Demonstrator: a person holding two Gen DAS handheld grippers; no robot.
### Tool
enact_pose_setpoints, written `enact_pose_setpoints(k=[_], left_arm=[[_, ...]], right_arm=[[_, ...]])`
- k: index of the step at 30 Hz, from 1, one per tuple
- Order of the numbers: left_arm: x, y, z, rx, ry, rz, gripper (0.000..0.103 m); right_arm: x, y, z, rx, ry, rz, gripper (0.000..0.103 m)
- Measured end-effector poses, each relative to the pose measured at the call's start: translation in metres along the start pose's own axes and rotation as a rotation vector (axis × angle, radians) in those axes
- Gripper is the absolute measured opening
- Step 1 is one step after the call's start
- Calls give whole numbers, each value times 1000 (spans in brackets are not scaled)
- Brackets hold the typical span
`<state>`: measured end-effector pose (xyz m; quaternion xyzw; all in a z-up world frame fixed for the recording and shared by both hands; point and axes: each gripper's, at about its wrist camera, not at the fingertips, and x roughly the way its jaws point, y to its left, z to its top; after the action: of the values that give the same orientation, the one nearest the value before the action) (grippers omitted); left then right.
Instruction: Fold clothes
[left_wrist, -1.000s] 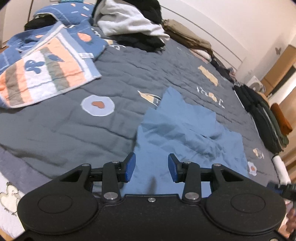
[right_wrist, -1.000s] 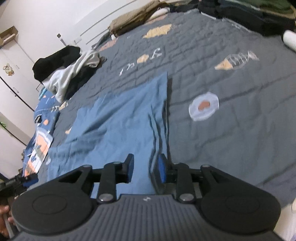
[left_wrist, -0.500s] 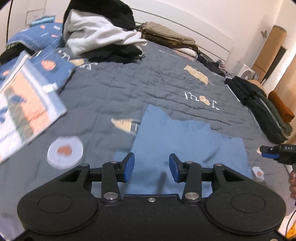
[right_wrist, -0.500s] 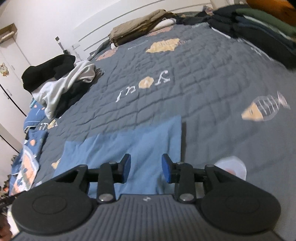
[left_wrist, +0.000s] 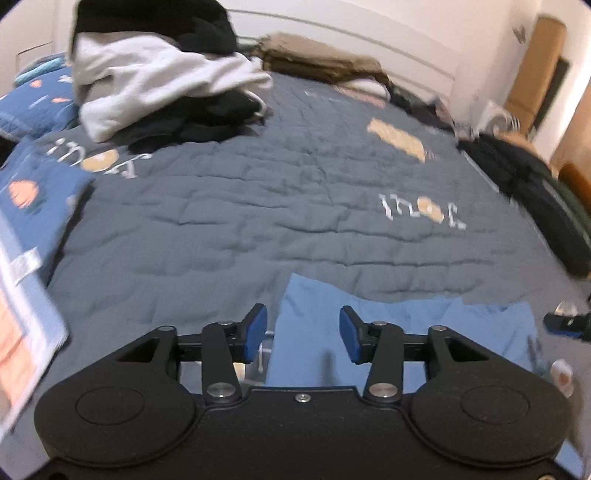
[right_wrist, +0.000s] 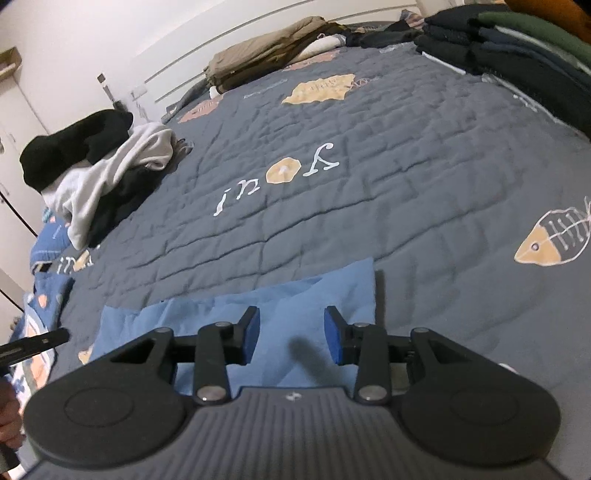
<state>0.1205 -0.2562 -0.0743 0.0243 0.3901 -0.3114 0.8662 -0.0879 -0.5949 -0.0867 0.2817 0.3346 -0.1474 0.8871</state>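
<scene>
Blue garment (right_wrist: 295, 306): flat on bed (right_wrist: 369, 192), unfolded
Left tool (left_wrist: 303, 334), right tool (right_wrist: 291, 332): apart, empty
Left: every fold

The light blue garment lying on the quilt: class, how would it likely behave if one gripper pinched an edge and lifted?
The light blue garment would probably drape limply, since it lies flat with soft creases. It looks thin, so likely light. Pushed, it may bunch rather than slide, as the grey quilt looks textured.
</scene>
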Motion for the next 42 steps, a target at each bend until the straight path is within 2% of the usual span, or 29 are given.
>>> enact_pose_setpoints(k=[3,12,17,19,20,21,23,25,31,37,40,42], left_arm=[[18,-1,6,46,28,7,48],[59,11,19,-6,84,5,50],[75,10,16,9,136,-38,50],[78,11,15,-11,139,-73,43],[78,12,15,-14,138,-88,26],[76,12,15,-22,135,-107,13],[73,13,15,-37,130,-143,6],[65,15,17,-38,89,-130,5],[42,41,27,-143,-20,-49,4],[55,39,20,-111,26,20,7],[56,40,18,-105,39,27,15],[53,43,17,-117,32,20,28]], right_arm=[[1,-4,0,31,-6,11,37],[3,-11,-1,65,-5,19,38],[7,-11,-3,66,8,22,38],[7,-9,-4,64,9,27,38],[6,-9,-4,63,8,28,38],[6,-8,-4,62,8,29,38],[6,-8,-4,63,7,30,38],[6,-8,-4,69,6,28,38],[2,-11,-3,79,-20,20,38],[4,-20,-1,84,-47,-1,38],[7,-28,2,86,-45,9,39],[8,-32,4,95,-48,17,39]])
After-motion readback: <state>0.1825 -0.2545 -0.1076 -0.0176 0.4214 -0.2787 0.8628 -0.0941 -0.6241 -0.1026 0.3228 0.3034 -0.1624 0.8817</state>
